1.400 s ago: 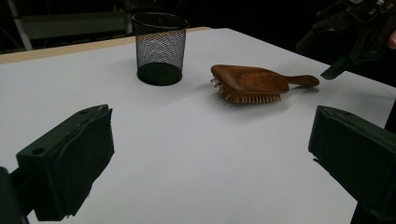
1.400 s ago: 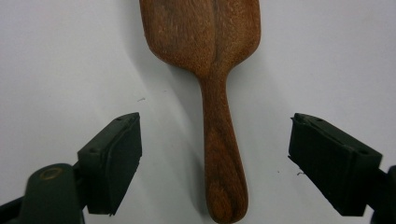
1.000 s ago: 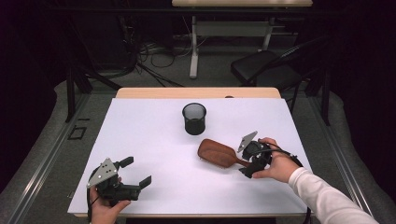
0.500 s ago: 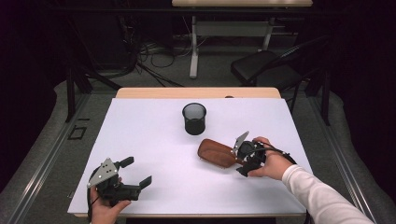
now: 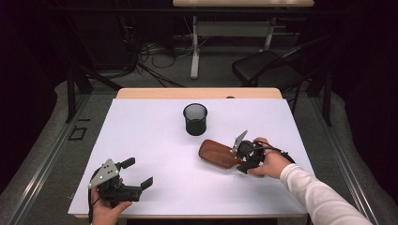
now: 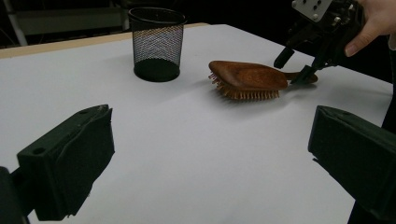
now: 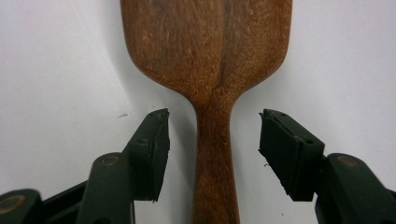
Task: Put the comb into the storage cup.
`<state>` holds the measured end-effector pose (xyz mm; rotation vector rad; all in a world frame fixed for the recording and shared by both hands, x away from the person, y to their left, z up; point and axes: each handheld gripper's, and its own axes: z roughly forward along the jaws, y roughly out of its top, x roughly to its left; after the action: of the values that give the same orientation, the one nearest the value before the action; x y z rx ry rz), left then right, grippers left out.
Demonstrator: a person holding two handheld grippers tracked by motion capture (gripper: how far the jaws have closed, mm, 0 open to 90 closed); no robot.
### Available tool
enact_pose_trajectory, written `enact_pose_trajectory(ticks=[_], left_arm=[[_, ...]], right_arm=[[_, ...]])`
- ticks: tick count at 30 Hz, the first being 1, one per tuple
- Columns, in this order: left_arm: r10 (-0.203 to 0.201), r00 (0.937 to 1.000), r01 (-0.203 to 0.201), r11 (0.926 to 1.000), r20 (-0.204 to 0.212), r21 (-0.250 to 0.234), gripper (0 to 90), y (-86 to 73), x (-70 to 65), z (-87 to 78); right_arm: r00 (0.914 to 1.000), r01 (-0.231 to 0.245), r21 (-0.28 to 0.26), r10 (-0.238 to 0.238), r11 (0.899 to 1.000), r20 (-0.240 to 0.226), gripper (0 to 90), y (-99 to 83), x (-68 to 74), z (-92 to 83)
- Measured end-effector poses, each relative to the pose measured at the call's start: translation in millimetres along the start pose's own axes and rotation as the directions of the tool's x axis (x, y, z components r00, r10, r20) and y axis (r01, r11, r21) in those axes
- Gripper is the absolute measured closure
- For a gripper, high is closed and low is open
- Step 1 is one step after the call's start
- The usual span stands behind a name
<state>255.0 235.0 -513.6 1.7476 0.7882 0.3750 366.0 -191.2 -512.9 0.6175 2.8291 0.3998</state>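
White tabletop [image 5: 155, 140] bears a brown wooden hairbrush [image 5: 217, 154], bristles down, its handle between the closing, not-yet-touching right claw [image 7: 214, 135].

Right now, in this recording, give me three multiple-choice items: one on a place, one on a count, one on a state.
1. Where does the mesh cup stand relative to the hairbrush?
A. Beyond it, farther from the person
B. On top of it
C. At the near table edge

2. How many things lie on the white table apart from the grippers?
A. Two
B. Four
C. Five

3. How does the right gripper stand on the brush handle?
A. Clamped tight
B. Straddling it, pads apart from the wood
C. Far off

Answers: 1 A, the high view shows the cup behind the brush. 2 A, cup and brush. 3 B, gaps show beside the handle; the jaws have just been closing.
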Motion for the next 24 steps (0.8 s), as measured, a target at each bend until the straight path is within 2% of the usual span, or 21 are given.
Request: enact_pose_trajectory(ticks=[7, 11, 14, 16, 18, 24], left_arm=[[0.000, 1.0000, 0.000, 1.0000, 0.001, 0.001, 0.3, -0.1, 0.0, 0.0], [-0.002, 1.0000, 0.002, 1.0000, 0.000, 0.002, 0.3, -0.2, 0.2, 0.0], [-0.004, 1.0000, 0.004, 1.0000, -0.001, 0.001, 0.3, -0.4, 0.3, 0.2], [-0.003, 1.0000, 0.003, 1.0000, -0.002, 0.002, 0.4, -0.4, 0.2, 0.3], [-0.001, 1.0000, 0.001, 1.0000, -0.001, 0.004, 0.4, -0.4, 0.2, 0.5], [-0.002, 1.0000, 0.002, 1.0000, 0.000, 0.005, 0.4, -0.6, 0.4, 0.8]], right_arm=[[0.9997, -0.017, 0.002, 0.017, 1.000, 0.016, 40.8, 1.9, -2.0, 3.2], [0.9998, -0.002, 0.008, 0.002, 1.000, 0.021, 40.8, 2.6, -1.9, 5.2], [1.0000, -0.001, 0.021, 0.001, 1.000, 0.010, 44.9, 2.9, -2.2, 5.3], [0.9998, -0.009, 0.024, 0.010, 1.000, -0.020, 46.9, 2.9, -2.6, 6.3], [0.9995, 0.005, 0.030, -0.004, 1.000, -0.030, 48.8, 3.1, -2.3, 7.3], [0.9993, 0.008, 0.033, -0.007, 0.999, -0.037, 52.8, 4.3, -0.8, 9.9]])
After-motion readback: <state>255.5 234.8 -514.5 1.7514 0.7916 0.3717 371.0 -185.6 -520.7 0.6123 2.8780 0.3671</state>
